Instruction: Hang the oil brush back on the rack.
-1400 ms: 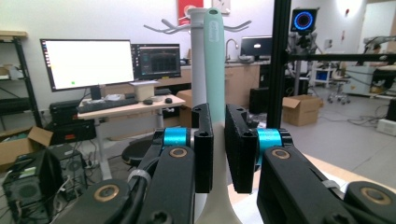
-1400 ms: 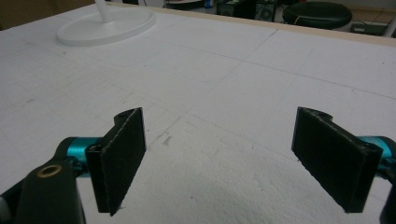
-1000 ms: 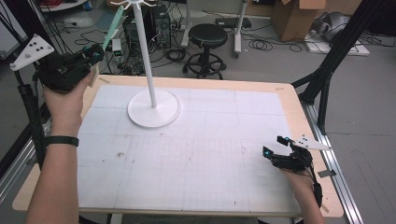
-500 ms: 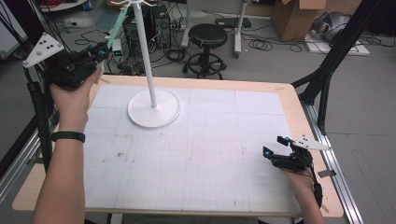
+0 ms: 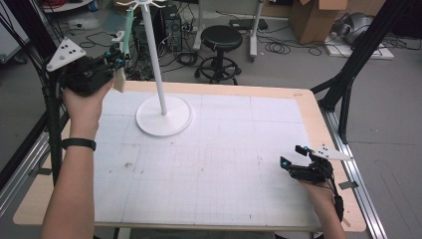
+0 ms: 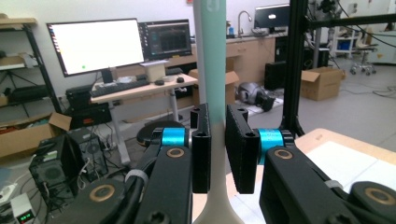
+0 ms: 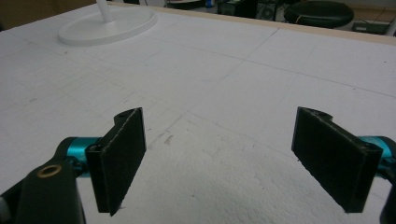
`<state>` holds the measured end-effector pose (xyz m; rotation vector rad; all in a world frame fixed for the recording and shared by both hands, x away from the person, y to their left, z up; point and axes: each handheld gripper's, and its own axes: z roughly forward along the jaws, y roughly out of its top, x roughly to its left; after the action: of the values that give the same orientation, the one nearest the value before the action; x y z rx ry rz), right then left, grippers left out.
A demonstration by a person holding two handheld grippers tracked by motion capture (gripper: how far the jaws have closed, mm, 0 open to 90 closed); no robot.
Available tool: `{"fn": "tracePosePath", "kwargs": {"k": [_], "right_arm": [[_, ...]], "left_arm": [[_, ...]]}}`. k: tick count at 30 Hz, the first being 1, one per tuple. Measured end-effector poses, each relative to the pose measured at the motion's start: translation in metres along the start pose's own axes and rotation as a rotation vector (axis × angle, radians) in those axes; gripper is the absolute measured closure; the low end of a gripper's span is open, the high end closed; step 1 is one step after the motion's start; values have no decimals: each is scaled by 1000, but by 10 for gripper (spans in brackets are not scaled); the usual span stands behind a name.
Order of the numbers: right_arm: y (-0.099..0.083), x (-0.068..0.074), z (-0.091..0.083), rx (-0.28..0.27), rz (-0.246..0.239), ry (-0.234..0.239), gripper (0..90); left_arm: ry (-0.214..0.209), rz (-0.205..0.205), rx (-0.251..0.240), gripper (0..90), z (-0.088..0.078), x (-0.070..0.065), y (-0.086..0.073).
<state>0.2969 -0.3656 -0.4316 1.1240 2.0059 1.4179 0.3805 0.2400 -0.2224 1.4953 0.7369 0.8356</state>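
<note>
I see the left gripper (image 5: 113,62) raised off the table's (image 5: 278,97) far left corner, jaws just eased slightly yet clamping a mint-green utensil (image 6: 212,60) upright, beside the white stand (image 5: 163,114). Right gripper (image 5: 293,157) rests near right, jaws wide, empty.

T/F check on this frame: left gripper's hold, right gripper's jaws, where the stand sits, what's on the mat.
1. The left gripper has a mint-and-white utensil handle between its jaws. True.
2. The right gripper is clamped on the white stand. False: its jaws stand wide apart over bare mat, nothing between them.
3. The stand's round base sits on the white gridded mat, on the left gripper's side. True.
4. The left gripper rests on the mat. False: it is held up at the table's far left corner.
</note>
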Motion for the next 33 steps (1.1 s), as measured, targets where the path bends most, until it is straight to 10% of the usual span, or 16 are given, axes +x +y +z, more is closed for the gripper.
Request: {"fn": "tracePosePath", "kwargs": {"k": [16, 33], "right_arm": [[0, 0, 0, 2, -3, 1, 170], [0, 2, 1, 10, -10, -4, 169]], "left_arm": [[-89, 4, 100, 261, -7, -18, -20], [-170, -16, 116, 177, -54, -38, -117]]}}
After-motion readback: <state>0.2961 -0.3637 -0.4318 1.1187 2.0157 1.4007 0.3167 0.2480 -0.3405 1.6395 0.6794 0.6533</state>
